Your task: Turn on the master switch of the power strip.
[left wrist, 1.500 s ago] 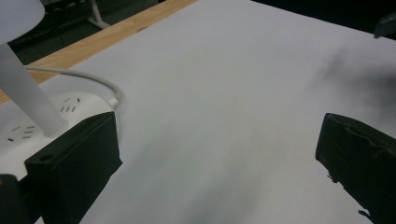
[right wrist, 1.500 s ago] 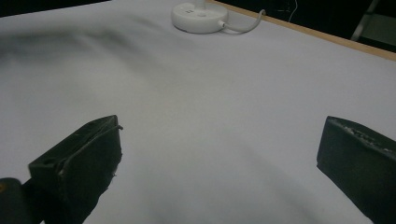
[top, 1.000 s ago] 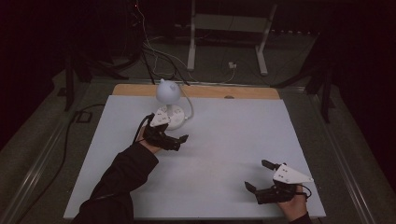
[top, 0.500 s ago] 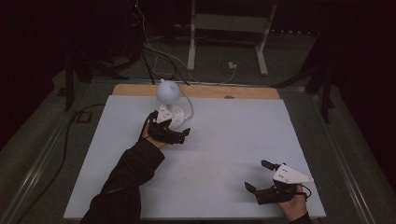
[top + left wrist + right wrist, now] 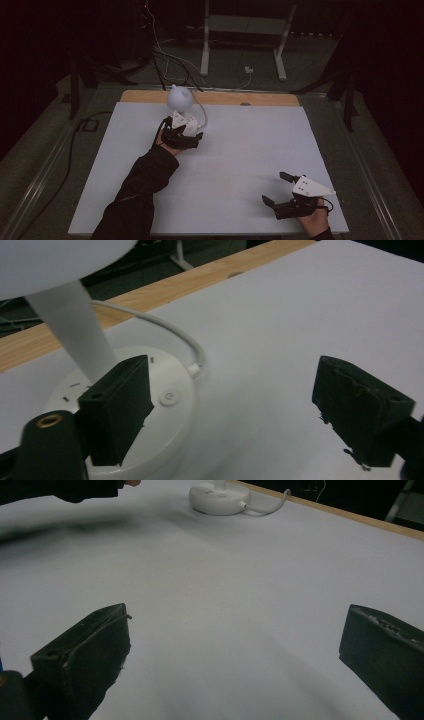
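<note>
My left tongs have come forward toward the far edge of the surface and now sit right at the round base of the small white desk lamp. A second ago they stood a little short of it. Their jaws have just been narrowing from full spread, yet they are still fairly wide and nothing is pinched. In the left gripper view one jaw hangs over the lamp base beside the power button, while the other stands off over bare white surface. I judge that I am lining up either to press that button or to take hold of the base; the narrowing suggests the move is about to land, but no contact is certain from here.

The lamp stands near the far edge, left of the middle, with its round head up on a bent neck and its white cable running off the back toward the wooden strip.

My right tongs lie near the near right corner in the same spot as before, jaws spread wide over empty surface, holding nothing.

Count: one lamp, one cable, one button I can make out on the base, two tongs.
</note>
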Demonstrator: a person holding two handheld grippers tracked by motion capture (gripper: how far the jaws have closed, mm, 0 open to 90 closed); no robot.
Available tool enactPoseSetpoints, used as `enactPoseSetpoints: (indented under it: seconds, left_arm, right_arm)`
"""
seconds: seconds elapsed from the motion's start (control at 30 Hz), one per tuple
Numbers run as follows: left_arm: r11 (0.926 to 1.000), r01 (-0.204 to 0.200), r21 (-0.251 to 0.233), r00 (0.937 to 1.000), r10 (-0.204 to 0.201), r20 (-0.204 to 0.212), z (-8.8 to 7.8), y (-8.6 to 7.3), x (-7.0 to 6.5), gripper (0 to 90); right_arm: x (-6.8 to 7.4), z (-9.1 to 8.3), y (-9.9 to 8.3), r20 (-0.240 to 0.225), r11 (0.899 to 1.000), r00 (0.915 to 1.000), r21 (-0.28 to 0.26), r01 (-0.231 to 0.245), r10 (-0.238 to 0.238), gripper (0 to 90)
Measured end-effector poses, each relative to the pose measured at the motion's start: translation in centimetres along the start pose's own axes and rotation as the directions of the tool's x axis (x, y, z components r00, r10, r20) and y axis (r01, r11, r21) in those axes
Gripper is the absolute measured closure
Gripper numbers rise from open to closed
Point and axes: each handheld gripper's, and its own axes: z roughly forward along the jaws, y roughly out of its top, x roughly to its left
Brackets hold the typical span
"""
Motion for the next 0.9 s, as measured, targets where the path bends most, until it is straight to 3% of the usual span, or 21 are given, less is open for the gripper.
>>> enactPoseSetpoints:
  seconds: [0.47, 0.67, 0.8, 0.9]
  left_arm:
    - [0.9999, -0.007, 0.009, 0.9948, 0.008, -0.102, 1.2, 0.3, 1.0, 67.7]
    - [0.9995, -0.026, 0.018, 0.9908, 0.028, -0.132, 1.9, 0.1, 1.3, 81.4]
    - [0.9992, -0.029, 0.028, 0.9913, 0.032, -0.127, 2.4, -0.1, 1.6, 90.0]
    - [0.9982, -0.029, 0.052, 0.9916, 0.035, -0.125, 2.8, -0.2, 1.8, 90.0]
  right_arm:
    - [0.0, 0.0, 0.0, -0.004, 1.000, 1.0000, 0.001, -0.002, 0.002, 0.0]
    - [0.0, 0.0, 0.0, -0.006, 1.000, 1.0000, 0.001, -0.003, 0.003, 0.0]
    - [0.0, 0.0, 0.0, -0.007, 1.000, 1.0000, 0.002, -0.004, 0.004, 0.0]
    - [-0.1, 0.0, -0.1, -0.008, 1.000, 1.0000, 0.004, -0.005, 0.005, 0.0]
